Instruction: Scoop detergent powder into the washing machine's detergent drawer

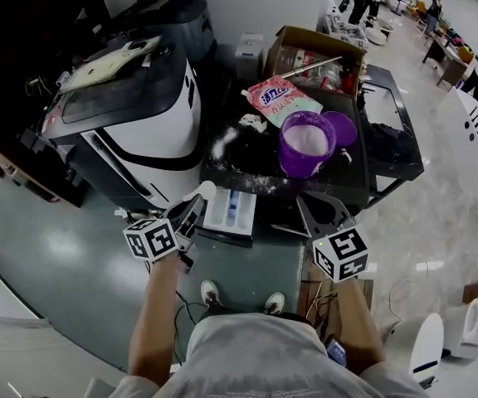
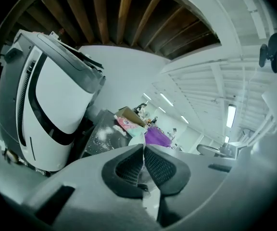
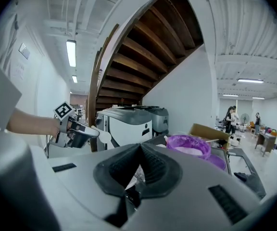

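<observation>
The washing machine (image 1: 131,131) stands at the left, with the dark counter (image 1: 260,166) just to its right. At the far end of the counter are a cardboard box (image 1: 314,50) and a pink detergent bag (image 1: 282,98). Nearer, the purple tub (image 1: 299,169) stands open and full of white powder, its lid (image 1: 344,128) lying just to its right. Loose powder (image 1: 226,143) is spilt on the counter to the left of the tub. The detergent drawer (image 1: 219,214) sits at the counter's near edge, between the two tools, with its blue compartments showing. I cannot tell whether any powder lies in them. The left hand-held gripper (image 2: 143,150) is pinching the handle of a white scoop (image 1: 205,191), whose round bowl hangs just beside the drawer's far left corner. Whether the bowl is loaded cannot be made out. The right hand-held gripper (image 3: 139,150) is pressed together at its tips, near the drawer's right side and the tub. A pale patch shows behind the tips, but I can name nothing held. By my judgement the task is mid-course: tub opened and scoop in hand at the drawer, while the tipping of powder in remains unconfirmed, and more scoops may be needed
</observation>
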